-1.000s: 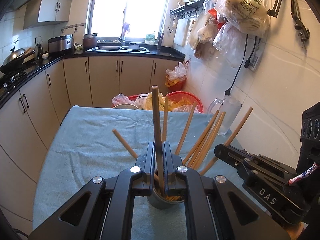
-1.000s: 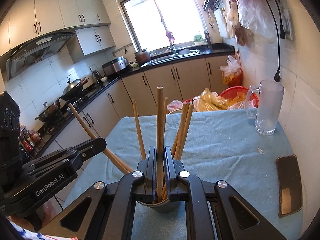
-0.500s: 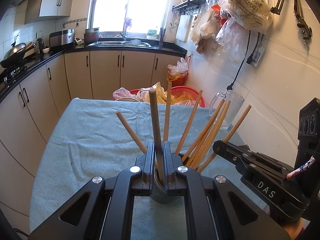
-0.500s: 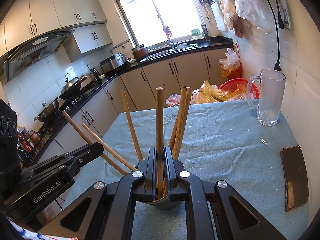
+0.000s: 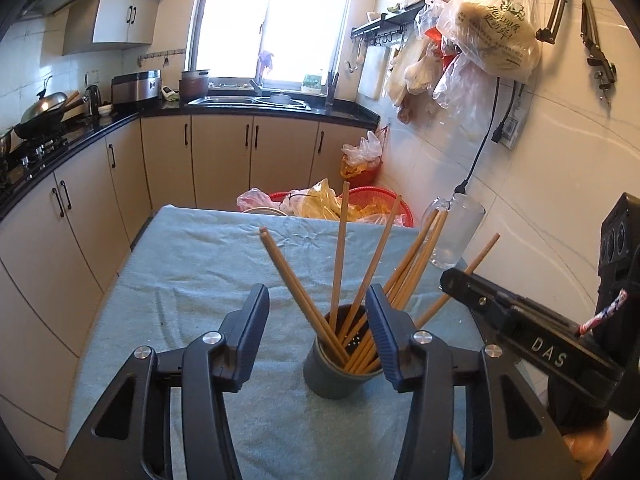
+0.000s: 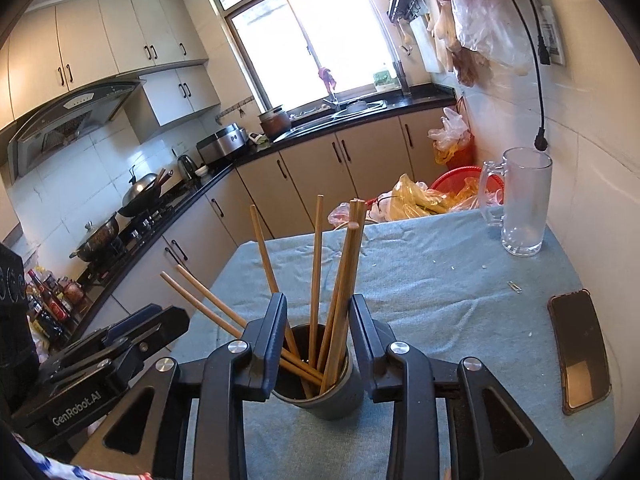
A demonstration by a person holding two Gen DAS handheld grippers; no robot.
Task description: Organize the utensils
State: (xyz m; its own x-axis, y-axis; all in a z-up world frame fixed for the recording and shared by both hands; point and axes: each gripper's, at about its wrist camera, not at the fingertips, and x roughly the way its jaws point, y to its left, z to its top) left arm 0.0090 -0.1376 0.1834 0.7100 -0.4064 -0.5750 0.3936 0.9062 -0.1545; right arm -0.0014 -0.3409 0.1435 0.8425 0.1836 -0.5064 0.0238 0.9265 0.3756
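With both sets of jaws spread wide and gripping nothing, the left gripper (image 5: 316,320) and right gripper (image 6: 318,326) flank the grey holder (image 5: 338,364), which stands on the blue cloth (image 5: 192,272) with wooden chopsticks (image 5: 340,252) fanned inside.

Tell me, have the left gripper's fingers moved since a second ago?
Yes. The left gripper has opened: its fingers, earlier clamped on one chopstick above the cup, now stand apart on either side of it.

Chopsticks' (image 5: 340,264) lower ends hidden inside the holder (image 5: 332,372)
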